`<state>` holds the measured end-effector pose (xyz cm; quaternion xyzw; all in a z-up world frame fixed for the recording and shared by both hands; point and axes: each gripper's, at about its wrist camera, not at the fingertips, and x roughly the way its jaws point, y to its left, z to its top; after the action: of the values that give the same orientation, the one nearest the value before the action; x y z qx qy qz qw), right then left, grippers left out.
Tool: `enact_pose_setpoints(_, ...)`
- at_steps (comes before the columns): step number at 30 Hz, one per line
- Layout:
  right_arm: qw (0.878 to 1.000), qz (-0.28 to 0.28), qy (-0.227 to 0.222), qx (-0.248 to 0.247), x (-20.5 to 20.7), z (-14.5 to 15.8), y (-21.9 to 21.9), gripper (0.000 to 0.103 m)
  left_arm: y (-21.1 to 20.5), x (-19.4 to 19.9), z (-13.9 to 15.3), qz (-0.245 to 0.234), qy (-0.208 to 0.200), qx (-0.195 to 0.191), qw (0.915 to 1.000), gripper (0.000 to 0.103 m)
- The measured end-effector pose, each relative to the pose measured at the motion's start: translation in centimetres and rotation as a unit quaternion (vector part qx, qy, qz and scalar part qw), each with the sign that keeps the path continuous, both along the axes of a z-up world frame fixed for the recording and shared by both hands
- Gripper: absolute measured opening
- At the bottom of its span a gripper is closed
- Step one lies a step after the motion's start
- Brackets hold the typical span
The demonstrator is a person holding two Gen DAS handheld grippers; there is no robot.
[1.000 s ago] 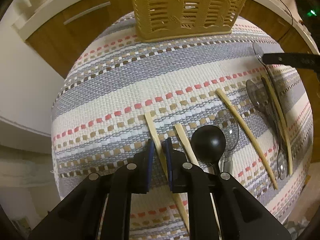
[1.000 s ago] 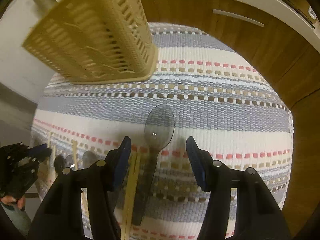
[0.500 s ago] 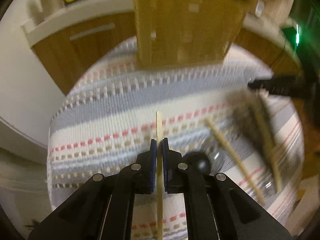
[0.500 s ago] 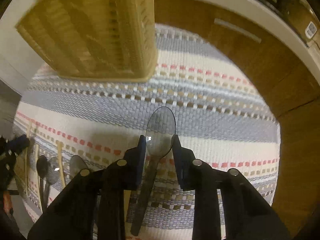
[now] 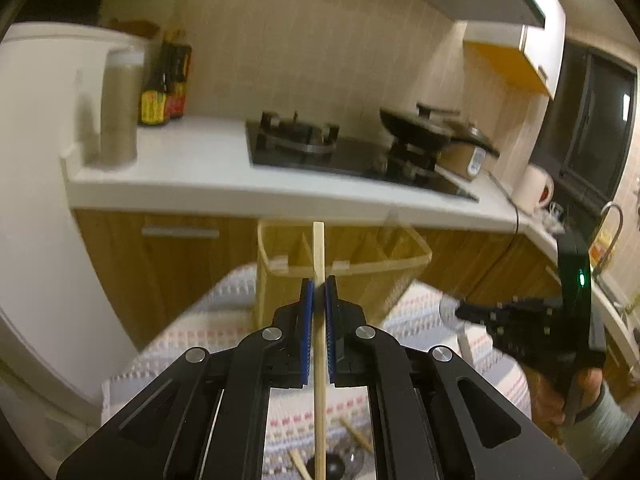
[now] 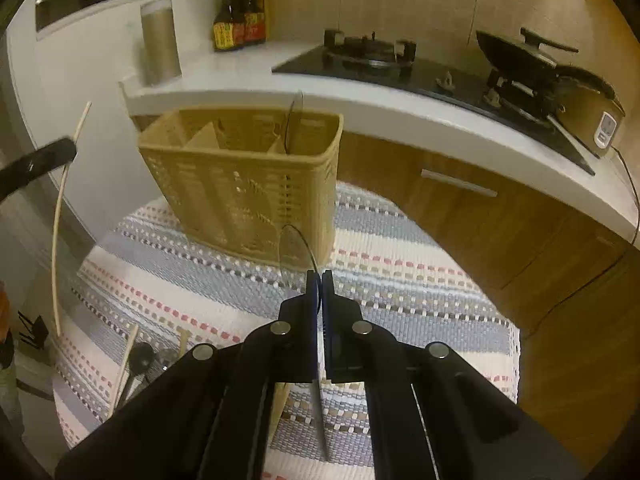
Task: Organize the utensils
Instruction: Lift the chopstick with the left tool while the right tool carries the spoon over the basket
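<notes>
My left gripper [image 5: 319, 292] is shut on a wooden chopstick [image 5: 319, 248] that stands nearly upright, raised in front of the beige slotted basket [image 5: 360, 268]. In the right wrist view that same chopstick [image 6: 58, 220] hangs at the far left from the left gripper [image 6: 60, 150]. My right gripper [image 6: 320, 280] is shut on the neck of a clear plastic spoon [image 6: 294, 254], lifted above the striped mat [image 6: 400, 280], just short of the basket [image 6: 240, 184]. Another clear spoon [image 6: 294, 120] stands in the basket's right compartment. In the left wrist view the right gripper [image 5: 460, 312] is at the right.
On the mat's left lie loose chopsticks [image 6: 124, 364], a black spoon [image 6: 140, 356] and a clear spoon [image 6: 168, 356]. Behind the basket runs a white counter [image 6: 360, 108] with a hob, a pan [image 6: 516, 56], sauce bottles [image 6: 236, 20] and a canister [image 6: 160, 44]. Wooden cabinets [image 6: 460, 200] stand below it.
Both grippers rose off the mat and tilted up toward the basket. The left carries the chopstick. The right closed on the clear spoon and lifted it.
</notes>
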<state>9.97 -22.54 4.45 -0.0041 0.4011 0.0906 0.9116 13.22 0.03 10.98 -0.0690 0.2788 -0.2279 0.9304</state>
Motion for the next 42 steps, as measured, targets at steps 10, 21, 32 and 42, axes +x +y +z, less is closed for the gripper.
enact_pose_setpoints(10, 0.984, -0.032, -0.169, 0.052, 0.9, 8.5, -0.8, 0.001, -2.5, 0.9, 6.7, 0.045, -0.159, -0.031, 0.9857, 0.004)
enact_pose_setpoints(21, 0.949, -0.079, -0.284, 0.107, 7.1, 10.4, -0.9, 0.001, -4.9, 5.3, 6.9, 0.095, -0.254, -0.033, 0.9620, 0.004)
enact_pose_setpoints(32, 0.952, -0.086, -0.272, 0.112, 9.1, 6.1, -0.4, 0.001, -5.2, 8.1, 2.5, 0.107, -0.252, -0.011, 0.9619, 0.004)
enact_pose_setpoints(42, 0.958, -0.078, -0.246, 0.122, 7.1, 4.1, -1.0, 0.002, -4.3, 7.6, 0.3, 0.086, -0.217, -0.013, 0.9722, 0.016)
